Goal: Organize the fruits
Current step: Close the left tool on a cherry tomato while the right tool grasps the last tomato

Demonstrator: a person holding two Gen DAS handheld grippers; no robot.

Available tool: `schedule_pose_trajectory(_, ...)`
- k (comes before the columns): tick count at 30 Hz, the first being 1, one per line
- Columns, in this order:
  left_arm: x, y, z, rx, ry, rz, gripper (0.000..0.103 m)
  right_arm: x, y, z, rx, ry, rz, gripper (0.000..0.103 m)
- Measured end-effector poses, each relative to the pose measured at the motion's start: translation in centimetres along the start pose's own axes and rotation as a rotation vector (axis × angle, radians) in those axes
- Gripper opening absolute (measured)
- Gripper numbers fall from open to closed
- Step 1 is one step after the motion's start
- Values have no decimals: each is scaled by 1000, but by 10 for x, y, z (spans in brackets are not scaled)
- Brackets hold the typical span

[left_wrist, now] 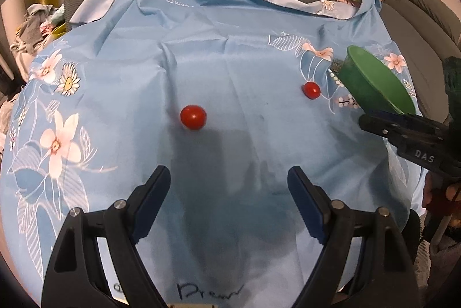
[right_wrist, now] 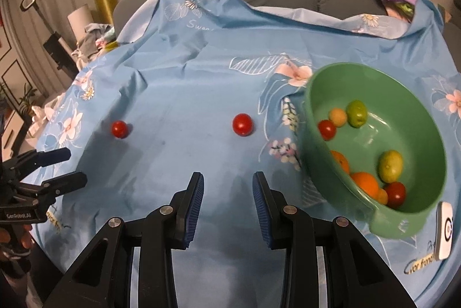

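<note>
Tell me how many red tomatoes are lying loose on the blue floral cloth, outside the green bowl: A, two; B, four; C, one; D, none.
A: two red tomatoes lie on the blue floral cloth, the left tomato and the right tomato, both apart from the green bowl, which already holds several other fruits.

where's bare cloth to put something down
Bare cloth lies between the two loose tomatoes, and from them forward to the right gripper. It is crowded on the right, where the fruit-filled green bowl sits.
</note>
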State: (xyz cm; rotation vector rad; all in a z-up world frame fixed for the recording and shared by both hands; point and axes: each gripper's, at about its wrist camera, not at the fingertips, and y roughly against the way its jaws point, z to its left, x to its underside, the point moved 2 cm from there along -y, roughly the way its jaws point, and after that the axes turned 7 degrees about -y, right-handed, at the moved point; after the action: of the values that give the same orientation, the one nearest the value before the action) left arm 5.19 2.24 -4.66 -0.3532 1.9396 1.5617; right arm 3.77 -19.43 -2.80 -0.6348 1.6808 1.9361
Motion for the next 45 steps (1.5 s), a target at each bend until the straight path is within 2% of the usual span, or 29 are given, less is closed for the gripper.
schedule_pose_trajectory(11, -34, -36, 20, 17, -9, 29, 81, -33, -42, 1, 38, 34, 29, 35)
schedule_pose_trajectory(16, -44, -46, 22, 21, -42, 36, 70, -42, -62, 1, 50, 45, 50, 35)
schedule_pose_trajectory(20, -49, -49, 20, 53, -67, 24, 66, -47, -71, 1, 43, 51, 51, 35)
schedule_pose_trajectory(25, -48, -65, 23, -8, -83, 80, 64, -51, -81, 3, 48, 75, 52, 35)
schedule_pose_trajectory(30, -51, -71, 21, -51, -104, 85, 62, -56, -90, 6, 48, 110, 57, 35)
schedule_pose_trajectory(32, -52, -74, 19, -74, -127, 97, 55, -56, -95, 7, 53, 129, 69, 35)
schedule_pose_trajectory(36, -47, -81, 25, -61, -125, 130, 39, -55, -102, 9, 48, 145, 95, 35)
schedule_pose_trajectory(45, -46, -76, 29, -45, -96, 94, 29, -53, -102, 8, 6, 142, 118, 35)
